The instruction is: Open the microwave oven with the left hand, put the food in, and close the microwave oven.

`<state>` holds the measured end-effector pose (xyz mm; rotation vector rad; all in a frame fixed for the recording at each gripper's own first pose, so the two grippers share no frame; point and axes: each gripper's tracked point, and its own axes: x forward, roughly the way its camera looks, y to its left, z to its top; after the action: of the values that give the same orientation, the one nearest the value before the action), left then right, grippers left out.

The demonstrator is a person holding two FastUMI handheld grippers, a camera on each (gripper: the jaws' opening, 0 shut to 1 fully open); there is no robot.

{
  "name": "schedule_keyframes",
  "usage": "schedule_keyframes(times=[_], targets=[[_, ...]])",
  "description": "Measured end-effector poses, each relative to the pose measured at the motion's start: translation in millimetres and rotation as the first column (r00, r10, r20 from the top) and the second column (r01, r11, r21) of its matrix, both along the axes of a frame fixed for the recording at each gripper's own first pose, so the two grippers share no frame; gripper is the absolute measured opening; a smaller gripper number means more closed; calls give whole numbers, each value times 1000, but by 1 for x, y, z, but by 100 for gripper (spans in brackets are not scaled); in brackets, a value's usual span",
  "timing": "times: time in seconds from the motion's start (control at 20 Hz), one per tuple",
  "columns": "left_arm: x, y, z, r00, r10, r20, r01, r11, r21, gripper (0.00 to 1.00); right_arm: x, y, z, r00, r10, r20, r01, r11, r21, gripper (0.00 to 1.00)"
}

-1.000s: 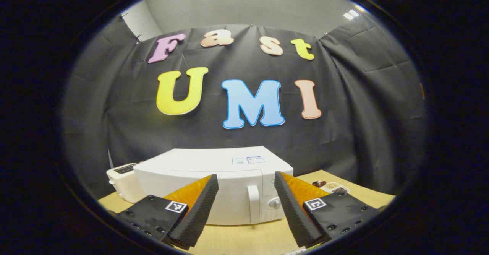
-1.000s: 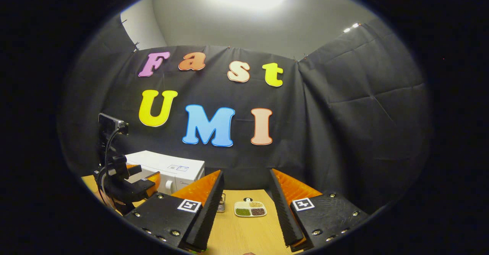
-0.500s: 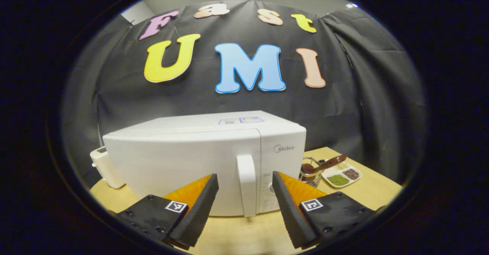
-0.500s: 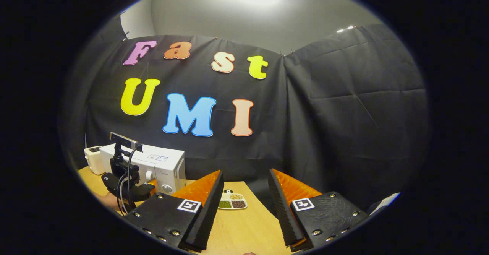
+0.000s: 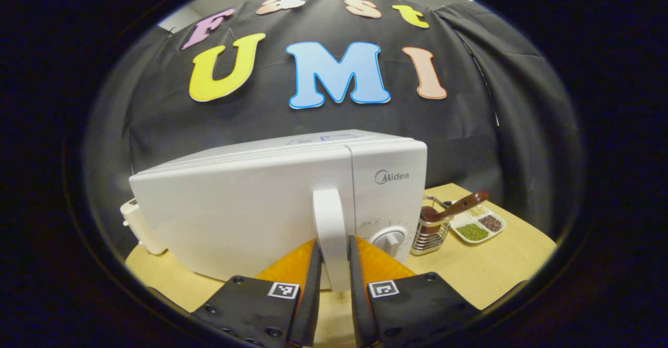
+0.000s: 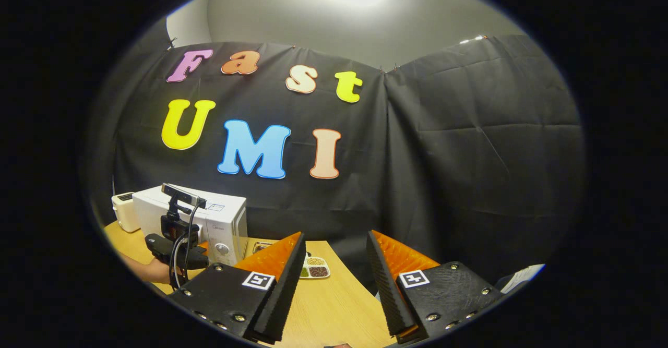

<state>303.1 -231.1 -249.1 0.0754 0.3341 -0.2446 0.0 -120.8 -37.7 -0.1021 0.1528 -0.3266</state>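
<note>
The left tongs are clenched on the door handle of the shut microwave on the bench. Pull straight back, swinging leftward with the hinge. The right tongs hang released; food tray lies right.

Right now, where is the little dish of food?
In the left gripper view, the divided dish sits on the table's right side, beside the wire basket next to the microwave.

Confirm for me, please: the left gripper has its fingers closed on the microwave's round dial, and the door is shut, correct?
Not quite. In the left gripper view the left gripper has its fingers closed on the door handle, not the dial, which sits to the handle's right. The microwave door is shut.
</note>
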Motion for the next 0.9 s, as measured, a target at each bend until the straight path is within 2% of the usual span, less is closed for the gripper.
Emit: schedule_keyframes(times=[0.15,0.3,0.4,0.5,0.65,0.9], targets=[[-2,2,1,1000,-2,-18,2,1000,5,27,-5,-2,0,1000,4,1,-4,1000,8,72],[-3,3,3,999,-4,-36,3,999,-35,15,-10,-2,2,1000,24,8,-24,1000,15,72],[-20,8,-4,996,22,-84,-25,999,-35,12,-14,-5,3,999,30,13,-30,1000,-1,72],[-41,15,8,1000,22,-17,-22,999,-35,12,-18,-6,4,999,40,18,-40,999,-4,72],[-58,22,4,999,-11,-45,9,999,-37,12,-17,-1,0,996,85,19,-85,996,20,72],[-99,46,8,998,21,-60,-24,999,-41,12,-15,22,-5,979,200,38,-202,977,68,72]])
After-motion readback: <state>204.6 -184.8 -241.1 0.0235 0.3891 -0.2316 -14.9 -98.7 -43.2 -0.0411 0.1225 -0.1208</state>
